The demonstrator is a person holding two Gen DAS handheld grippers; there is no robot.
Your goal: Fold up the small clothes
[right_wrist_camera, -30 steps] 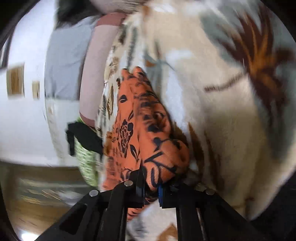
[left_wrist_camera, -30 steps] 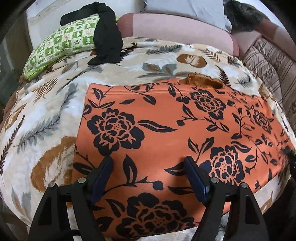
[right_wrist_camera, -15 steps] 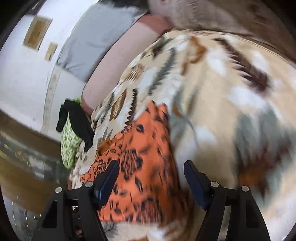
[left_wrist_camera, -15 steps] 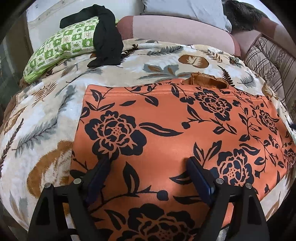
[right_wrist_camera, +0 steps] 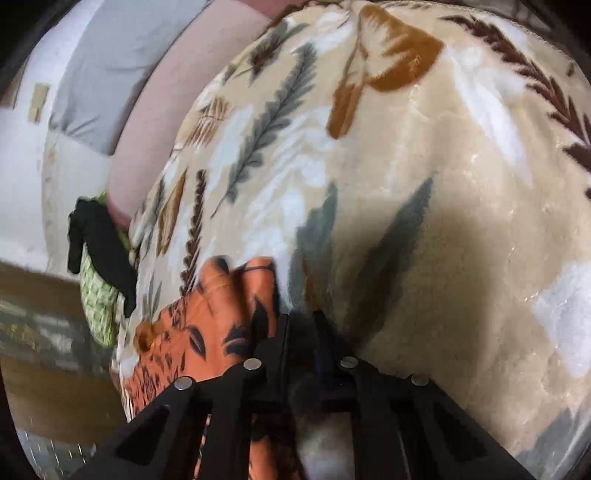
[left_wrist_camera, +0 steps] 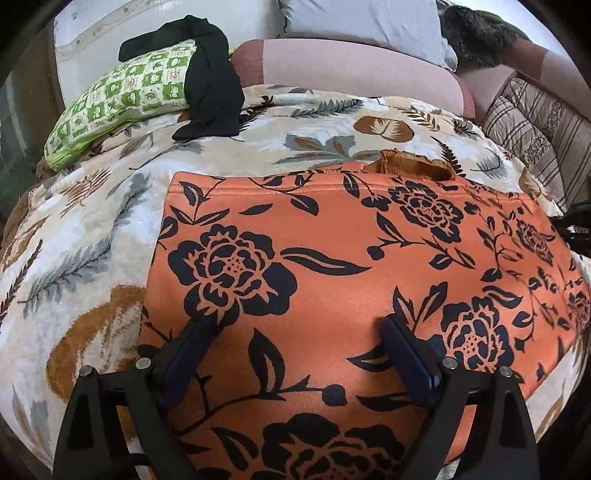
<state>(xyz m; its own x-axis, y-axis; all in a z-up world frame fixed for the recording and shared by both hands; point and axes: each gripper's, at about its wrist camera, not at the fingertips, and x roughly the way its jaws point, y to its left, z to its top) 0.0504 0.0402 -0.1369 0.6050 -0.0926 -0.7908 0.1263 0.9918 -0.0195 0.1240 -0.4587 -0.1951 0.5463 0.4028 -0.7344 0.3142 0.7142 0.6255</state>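
An orange garment with black flowers (left_wrist_camera: 332, 280) lies flat on the leaf-print blanket (left_wrist_camera: 92, 236), its ribbed orange band (left_wrist_camera: 413, 166) at the far edge. My left gripper (left_wrist_camera: 299, 347) is open, its fingers resting over the garment's near part with nothing between them. In the right wrist view the garment's right edge (right_wrist_camera: 221, 325) is bunched up beside my right gripper (right_wrist_camera: 299, 325), whose jaws are closed. Whether cloth is pinched between them is hidden.
A green checked pillow (left_wrist_camera: 122, 99) with a black garment (left_wrist_camera: 214, 92) draped over it lies at the far left. A pink bolster (left_wrist_camera: 351, 70), a grey pillow (left_wrist_camera: 362, 26) and a striped cushion (left_wrist_camera: 535, 129) line the back.
My right gripper was shut on the garment, opened half a second ago, and is closed again at the garment's right edge. My left gripper stayed open and crept slightly forward.
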